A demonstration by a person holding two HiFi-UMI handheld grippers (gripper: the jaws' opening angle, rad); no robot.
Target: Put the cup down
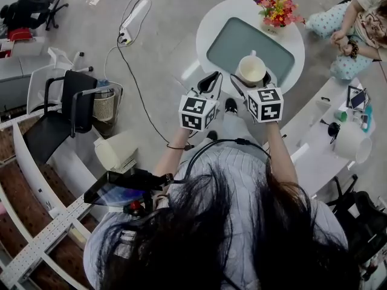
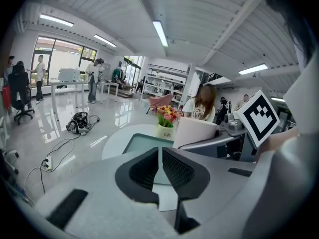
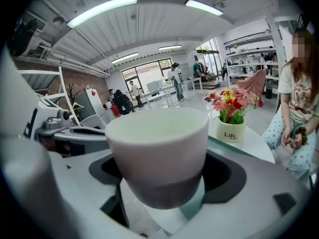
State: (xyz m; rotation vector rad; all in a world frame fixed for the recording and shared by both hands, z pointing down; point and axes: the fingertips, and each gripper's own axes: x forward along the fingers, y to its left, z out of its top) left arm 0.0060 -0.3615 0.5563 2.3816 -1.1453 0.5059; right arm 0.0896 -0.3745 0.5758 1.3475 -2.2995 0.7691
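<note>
Dark hair (image 1: 230,234) fills the near part of the head view. Right gripper (image 1: 252,81): fingers clamped on the sides of the white cup (image 3: 157,151), which is held in the air above the near part of the round table (image 1: 208,17). Left gripper (image 2: 160,169): fingers almost together, nothing between them. Flower pot (image 3: 233,130), far right, reads "Life"; the smaller print beneath is illegible. The cup's handle is hidden in the right gripper view.

Round white tabletop (image 1: 208,26), far centre: grey-green mat (image 1: 242,38); white pot of mixed flowers (image 1: 277,11) at its far edge.
Floor, far left: power strip (image 1: 125,37), trailing cables.
Left: black chair (image 1: 57,116), waste bin (image 1: 104,106) just beside.
Far right: seated person (image 1: 347,26).
</note>
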